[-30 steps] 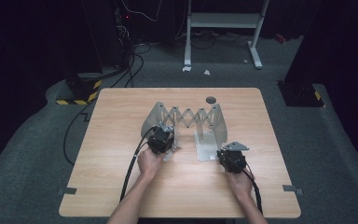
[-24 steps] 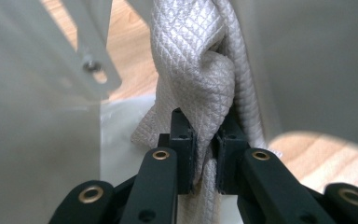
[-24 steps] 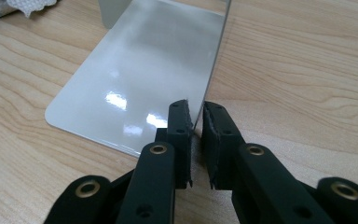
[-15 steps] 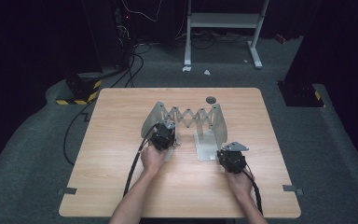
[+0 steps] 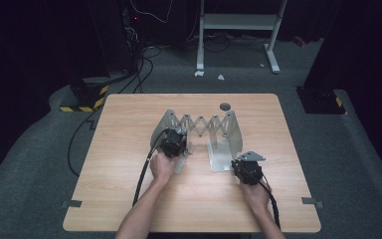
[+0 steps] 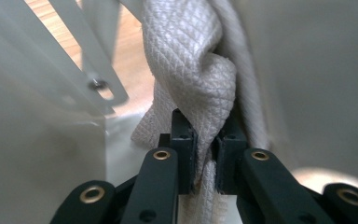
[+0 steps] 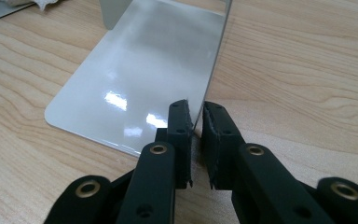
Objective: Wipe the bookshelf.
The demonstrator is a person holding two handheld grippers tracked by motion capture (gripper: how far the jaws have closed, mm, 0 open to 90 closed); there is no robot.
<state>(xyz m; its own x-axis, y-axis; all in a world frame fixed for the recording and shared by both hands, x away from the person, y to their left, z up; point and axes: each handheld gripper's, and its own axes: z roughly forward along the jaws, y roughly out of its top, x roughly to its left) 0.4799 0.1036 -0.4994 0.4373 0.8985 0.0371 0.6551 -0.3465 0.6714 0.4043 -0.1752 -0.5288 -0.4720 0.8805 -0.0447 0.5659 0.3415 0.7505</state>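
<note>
Two tools work at the metal rack (image 5: 199,127) on the table (image 5: 129,199): nearest, the right tool (image 7: 196,123) pinches its base plate's (image 7: 135,70) corner edge; farther, the left tool (image 6: 205,140) clamps a white cloth (image 6: 186,70) inside the rack's left end.

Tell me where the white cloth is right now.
The white cloth hangs pinched between the jaws of the left gripper, inside the left end of the grey metal expanding rack at the middle of the table.
</note>
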